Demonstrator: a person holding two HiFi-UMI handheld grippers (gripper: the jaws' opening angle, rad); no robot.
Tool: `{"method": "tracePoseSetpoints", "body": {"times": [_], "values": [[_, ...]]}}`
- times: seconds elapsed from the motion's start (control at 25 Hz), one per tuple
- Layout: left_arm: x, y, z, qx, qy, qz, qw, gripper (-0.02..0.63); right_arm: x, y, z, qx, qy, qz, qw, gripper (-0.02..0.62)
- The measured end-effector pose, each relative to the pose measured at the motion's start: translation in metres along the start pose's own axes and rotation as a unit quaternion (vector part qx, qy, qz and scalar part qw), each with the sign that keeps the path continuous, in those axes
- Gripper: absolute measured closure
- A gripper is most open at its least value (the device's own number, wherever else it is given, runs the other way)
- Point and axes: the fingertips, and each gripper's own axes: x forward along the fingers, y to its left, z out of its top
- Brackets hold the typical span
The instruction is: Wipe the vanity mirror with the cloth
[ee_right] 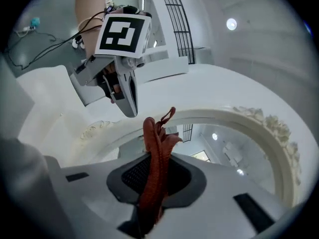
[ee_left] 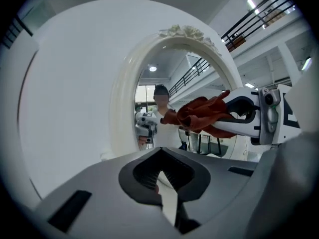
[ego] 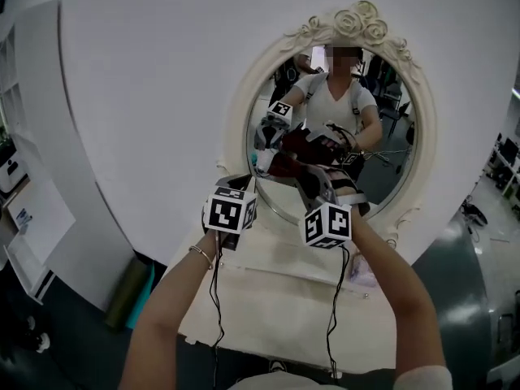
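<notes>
Nearest to us in the head view are our own two forearms, with a bracelet (ego: 201, 255) on the left wrist. The left gripper (ee_left: 167, 190) is pinched down to a thin sliver with nothing in it. It hangs just off the mirror frame (ego: 423, 112) at about 7 o'clock. The right gripper (ee_right: 152, 193) is clamped tight on the rust-red cloth (ee_right: 155, 148), which sticks out past the jaw tips in a bunched fold. The cloth is up at the glass of the oval vanity mirror (ego: 382, 149), around 8 o'clock from its middle, but we honestly can't tell if it's touching. Below both tools is the white vanity top (ego: 268, 299). Carved roses (ego: 361, 21) crown the frame at 12 o'clock, and a plain white wall (ego: 162, 96) sits behind it all.
</notes>
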Motion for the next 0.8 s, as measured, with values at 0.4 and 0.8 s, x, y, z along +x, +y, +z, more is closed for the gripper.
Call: {"method": "tracePoseSetpoints", "body": {"times": [0.4, 0.8], "values": [[-0.001, -0.023, 0.158, 0.03, -0.079, -0.016, 0.9963, 0.595, -0.031, -0.195, 0.004, -0.096, 0.053, -0.111, 0.988, 0.532], [-0.001, -0.047, 0.231, 0.057, -0.117, -0.025, 0.9912, 0.595, -0.039, -0.271, 0.003, -0.166, 0.081, -0.159, 0.97, 0.532]]}}
